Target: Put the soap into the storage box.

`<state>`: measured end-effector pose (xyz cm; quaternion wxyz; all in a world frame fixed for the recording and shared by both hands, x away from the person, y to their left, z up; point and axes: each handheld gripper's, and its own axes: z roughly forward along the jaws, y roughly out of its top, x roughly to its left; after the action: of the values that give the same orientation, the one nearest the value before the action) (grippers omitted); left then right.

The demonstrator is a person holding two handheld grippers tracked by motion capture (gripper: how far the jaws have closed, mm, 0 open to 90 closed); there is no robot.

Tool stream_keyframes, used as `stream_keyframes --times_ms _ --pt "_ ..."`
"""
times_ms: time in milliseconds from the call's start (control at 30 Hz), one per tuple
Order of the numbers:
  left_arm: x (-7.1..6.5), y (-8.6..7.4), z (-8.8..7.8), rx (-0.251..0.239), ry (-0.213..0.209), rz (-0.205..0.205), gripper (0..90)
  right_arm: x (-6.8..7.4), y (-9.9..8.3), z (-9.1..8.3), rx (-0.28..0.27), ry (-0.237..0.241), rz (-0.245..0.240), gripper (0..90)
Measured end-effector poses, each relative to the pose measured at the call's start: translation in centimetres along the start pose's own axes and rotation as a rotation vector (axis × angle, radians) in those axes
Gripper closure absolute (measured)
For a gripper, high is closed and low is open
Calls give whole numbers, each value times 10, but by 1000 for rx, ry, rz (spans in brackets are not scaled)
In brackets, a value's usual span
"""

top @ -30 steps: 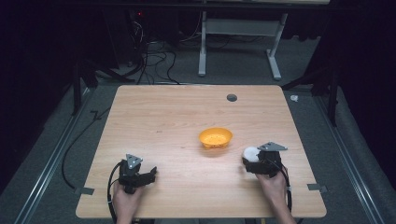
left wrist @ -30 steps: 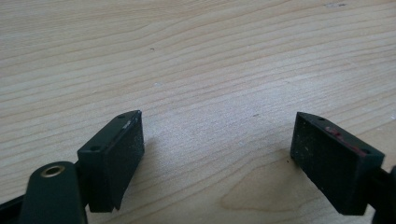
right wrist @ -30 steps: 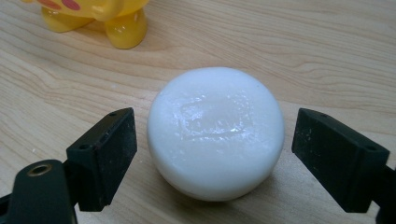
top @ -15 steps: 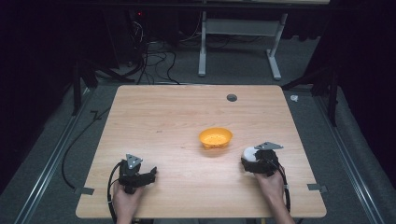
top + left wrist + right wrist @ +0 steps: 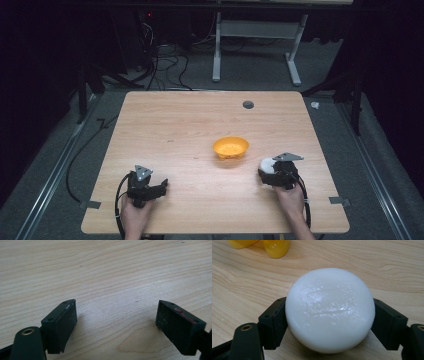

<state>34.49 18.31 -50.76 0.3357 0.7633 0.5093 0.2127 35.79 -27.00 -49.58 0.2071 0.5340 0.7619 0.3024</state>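
A light wooden table [image 5: 175, 130] carries an orange bowl [image 5: 230, 147] a little right of its middle. At the near right, the right gripper [image 5: 267, 170] rests low over the tabletop with its two black jaws clamped on a white round lump [image 5: 329, 308], smooth and slightly glossy, pressing it from both sides. The bowl lies just beyond it, to the left. At the near left, the left gripper [image 5: 116, 322] sits over bare wood, its jaws spread wide apart with nothing between them. A small dark round hole [image 5: 247, 104] marks the far side of the table.
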Motion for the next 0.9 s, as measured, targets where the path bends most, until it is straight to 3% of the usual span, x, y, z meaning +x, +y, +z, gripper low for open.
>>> stream_keyframes --times_ms 900 --pt "0 0 0 0 0 0 178 13 27 -27 -85 82 -29 239"
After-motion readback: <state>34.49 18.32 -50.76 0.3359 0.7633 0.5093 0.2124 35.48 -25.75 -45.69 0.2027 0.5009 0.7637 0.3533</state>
